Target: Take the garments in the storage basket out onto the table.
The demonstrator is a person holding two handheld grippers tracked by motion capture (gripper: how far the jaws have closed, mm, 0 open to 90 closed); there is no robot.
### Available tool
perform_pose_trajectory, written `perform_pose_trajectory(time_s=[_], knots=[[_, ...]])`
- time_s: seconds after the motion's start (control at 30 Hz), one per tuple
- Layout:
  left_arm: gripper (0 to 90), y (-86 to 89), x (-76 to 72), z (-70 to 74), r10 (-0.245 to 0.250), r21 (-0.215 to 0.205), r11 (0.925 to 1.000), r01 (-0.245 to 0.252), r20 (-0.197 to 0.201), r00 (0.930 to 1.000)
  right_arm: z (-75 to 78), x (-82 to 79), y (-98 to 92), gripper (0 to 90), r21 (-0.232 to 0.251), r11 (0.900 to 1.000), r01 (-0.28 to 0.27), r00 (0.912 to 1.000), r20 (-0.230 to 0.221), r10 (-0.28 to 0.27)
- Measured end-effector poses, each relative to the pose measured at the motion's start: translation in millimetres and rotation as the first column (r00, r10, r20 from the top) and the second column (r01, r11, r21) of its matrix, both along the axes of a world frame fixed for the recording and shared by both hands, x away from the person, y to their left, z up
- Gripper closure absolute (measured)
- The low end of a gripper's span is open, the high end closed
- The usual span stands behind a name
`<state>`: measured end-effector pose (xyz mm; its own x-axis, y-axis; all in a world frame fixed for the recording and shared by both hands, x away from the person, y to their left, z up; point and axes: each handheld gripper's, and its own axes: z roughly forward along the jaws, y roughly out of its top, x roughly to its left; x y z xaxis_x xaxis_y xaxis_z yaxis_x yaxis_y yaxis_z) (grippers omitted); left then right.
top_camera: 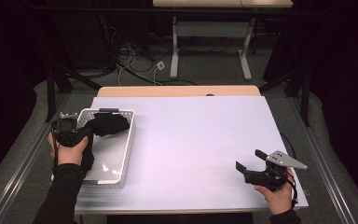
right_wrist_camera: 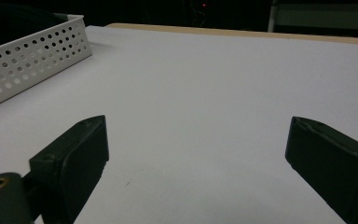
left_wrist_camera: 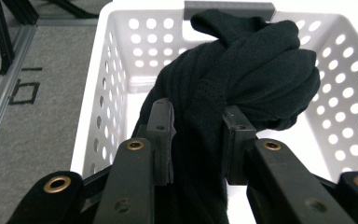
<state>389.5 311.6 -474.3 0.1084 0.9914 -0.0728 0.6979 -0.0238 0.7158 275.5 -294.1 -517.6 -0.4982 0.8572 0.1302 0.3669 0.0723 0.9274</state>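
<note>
At the far left of the high view, the left gripper (top_camera: 74, 135) hangs at the near-left edge of a white basket (top_camera: 126, 154), and the person's left hand (top_camera: 69, 150) wraps its body. Its jaws are clamped on a black cloth (top_camera: 106, 124). In the left gripper view the two pads press the cloth (left_wrist_camera: 242, 79) from both sides, and the bunched fabric rises above them into a knot-like lump, with more hanging below the jaws. The cloth sits over the far-left part of the basket, its upper fold lying near the far rim beside a grey handle strip (left_wrist_camera: 228, 8). The perforated basket walls (left_wrist_camera: 116, 70) stand close on either side of the cloth, and the bare basket floor shows beneath it.

Left of the basket, past the table edge, lie grey carpet and a metal rail (top_camera: 14, 172).

The middle of the white table (top_camera: 200, 140) lies bare between the two hands. Beyond its far edge stand another table's white legs (top_camera: 175, 51) and loose cables (top_camera: 135, 60) on the floor.

At the right, near the front corner, the right gripper (top_camera: 249, 159) rests low over the table in the right hand (top_camera: 279, 193), a grey plate (top_camera: 286, 159) on top. Its jaws stand wide apart with nothing between them; the right gripper view shows bare table between the pads (right_wrist_camera: 79, 154) and the basket (right_wrist_camera: 32, 56) well off to its left.
</note>
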Motion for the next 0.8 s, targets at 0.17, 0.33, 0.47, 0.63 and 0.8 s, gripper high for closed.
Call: perform_pose_trajectory(time_s=[0.17,0.33,0.47,0.63,0.8], knots=[[70.1,0.5,-4.2,6.8,0.007,-0.01,0.9999,-0.006,0.037,0.9993,-0.5,0.5,-0.5,5.7,-0.005,1.0,0.001,1.0,-0.004,-0.001],[70.1,-0.1,-8.4,14.9,0.003,-0.015,0.9999,-0.002,0.072,0.9974,-0.2,0.1,-0.6,5.7,-0.001,1.0,0.003,1.0,-0.005,-0.003],[70.0,-1.3,-12.4,23.0,0.0,-0.023,0.9997,0.002,0.102,0.9948,-0.2,-0.1,-0.5,5.7,-0.001,1.0,0.002,1.0,-0.004,-0.002],[70.1,-3.0,-18.4,34.1,-0.008,-0.021,0.9997,0.011,0.141,0.9899,-0.3,0.0,-0.6,5.7,-0.002,1.0,0.002,1.0,-0.004,-0.002],[70.1,-5.8,-25.3,45.3,-0.021,-0.022,0.9994,0.025,0.182,0.9832,-0.3,0.0,-0.8,5.7,0.0,1.0,0.002,1.0,-0.002,-0.002]])
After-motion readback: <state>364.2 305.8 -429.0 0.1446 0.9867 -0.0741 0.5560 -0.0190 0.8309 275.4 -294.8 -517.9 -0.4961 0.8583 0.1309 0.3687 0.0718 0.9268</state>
